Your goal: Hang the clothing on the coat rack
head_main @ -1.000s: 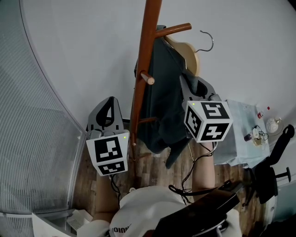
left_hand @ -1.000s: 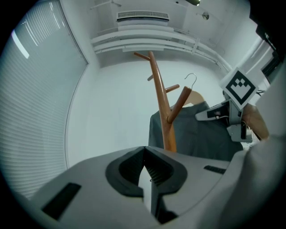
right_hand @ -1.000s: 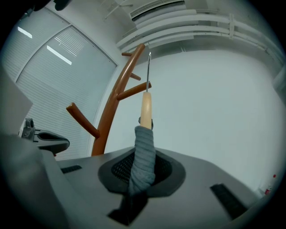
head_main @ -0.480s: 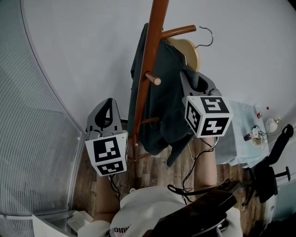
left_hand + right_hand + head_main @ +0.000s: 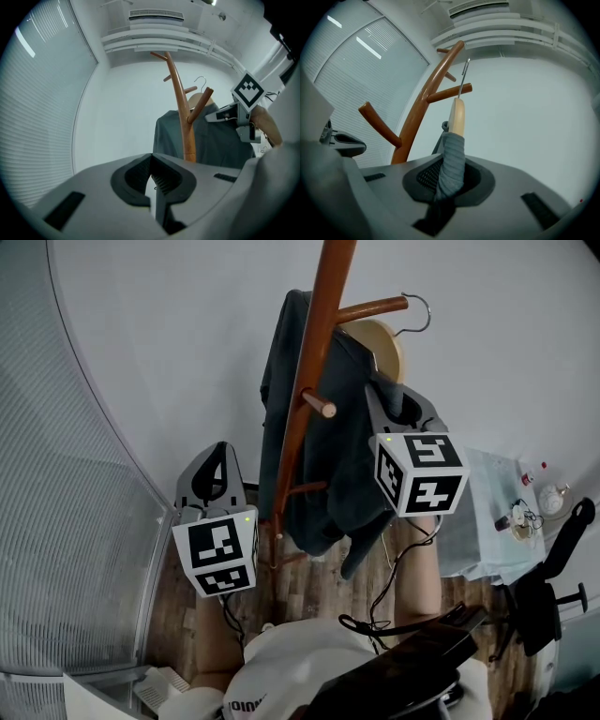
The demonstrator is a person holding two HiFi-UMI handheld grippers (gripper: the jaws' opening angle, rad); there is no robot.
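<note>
- One dark grey garment hangs on a pale wooden hanger. It is draped beside and partly behind the pole of the coat rack, and its hem dangles above the wooden floor.
- At the top, the hanger's wire hook sits at the tip of the upper peg. Whether it rests on that peg cannot be told.
- Lower down, a shorter peg juts out across the front of the cloth. The pole stands between the left gripper and the garment.
- Off to the right stands a small table under a light cloth, with little bottles on it. A black chair is beside it, and window blinds fill the left.
- The right gripper has its fingers clamped on the cloth-covered shoulder of the hanger; in the right gripper view, grey fabric fills the gap.
- The left gripper is held low, left of the pole, touching nothing. Its fingers are together with nothing between them.
</note>
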